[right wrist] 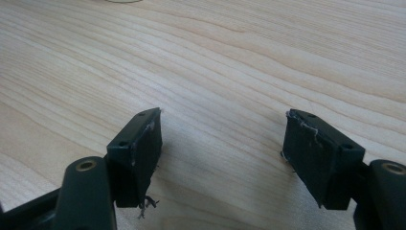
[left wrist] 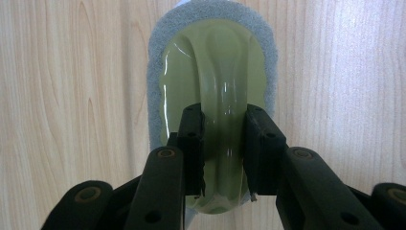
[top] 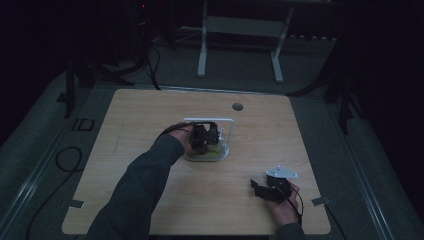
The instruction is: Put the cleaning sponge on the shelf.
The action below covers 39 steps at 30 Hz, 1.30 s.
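A scrubbing pad [left wrist: 215, 62] with a glossy olive-green plastic top and a grey foam rim lies flat on the wooden table [left wrist: 57, 96]. My left gripper [left wrist: 223, 143] points down at it, with its two black jaws closed against the sides of the raised green handle ridge. In the high view the left gripper [top: 202, 145] sits at the table's middle, over the greenish pad [top: 218, 153]. My right gripper [top: 257, 189] rests near the front right of the table. In the right gripper view it [right wrist: 220, 139] stands open, with bare wood between its pads.
A white wire frame [top: 227, 122] stands just behind the pad. A round cable hole [top: 237, 106] is in the table near its far edge. White desk legs [top: 202, 45] stand on the floor beyond, and a dark cable [top: 65, 160] loops on the floor at the left.
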Available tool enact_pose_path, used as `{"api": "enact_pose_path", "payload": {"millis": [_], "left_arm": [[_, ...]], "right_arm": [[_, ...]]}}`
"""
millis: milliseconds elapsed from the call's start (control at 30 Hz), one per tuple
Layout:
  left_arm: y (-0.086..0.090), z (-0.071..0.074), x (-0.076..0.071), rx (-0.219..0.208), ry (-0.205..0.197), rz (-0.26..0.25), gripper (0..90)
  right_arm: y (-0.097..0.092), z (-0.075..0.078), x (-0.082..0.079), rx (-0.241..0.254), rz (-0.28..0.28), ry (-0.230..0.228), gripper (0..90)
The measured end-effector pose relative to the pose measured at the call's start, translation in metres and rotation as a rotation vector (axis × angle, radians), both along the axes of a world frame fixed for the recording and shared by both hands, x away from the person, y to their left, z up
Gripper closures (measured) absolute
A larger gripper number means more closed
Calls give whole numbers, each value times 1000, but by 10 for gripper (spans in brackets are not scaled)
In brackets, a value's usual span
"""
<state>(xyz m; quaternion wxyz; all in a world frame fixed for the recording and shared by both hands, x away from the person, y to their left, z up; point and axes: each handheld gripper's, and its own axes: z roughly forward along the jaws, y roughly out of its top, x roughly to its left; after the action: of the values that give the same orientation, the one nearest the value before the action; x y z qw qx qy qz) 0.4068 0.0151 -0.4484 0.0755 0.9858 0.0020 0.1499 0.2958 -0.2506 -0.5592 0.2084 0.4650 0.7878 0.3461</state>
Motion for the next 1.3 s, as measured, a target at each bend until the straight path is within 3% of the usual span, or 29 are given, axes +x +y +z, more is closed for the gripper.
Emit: {"api": "enact_pose_path", "payload": {"millis": [367, 733, 967, 1100, 1300], "left_arm": [[-4, -5, 1, 14, -26, -1, 714], [-11, -11, 2, 22, -82, 0, 711], [-11, -12, 3, 19, -89, 3, 711], [-14, -15, 3, 41, -126, 3, 712], [-14, -16, 5, 44, -136, 6, 713]], "right_arm": [[0, 0, 0, 0, 0, 1, 290], [0, 0, 0, 0, 1, 0, 290], [0, 0, -1, 1, 1, 1, 290], [0, 0, -1, 0, 2, 1, 290], [0, 0, -1, 0, 2, 0, 290]]}}
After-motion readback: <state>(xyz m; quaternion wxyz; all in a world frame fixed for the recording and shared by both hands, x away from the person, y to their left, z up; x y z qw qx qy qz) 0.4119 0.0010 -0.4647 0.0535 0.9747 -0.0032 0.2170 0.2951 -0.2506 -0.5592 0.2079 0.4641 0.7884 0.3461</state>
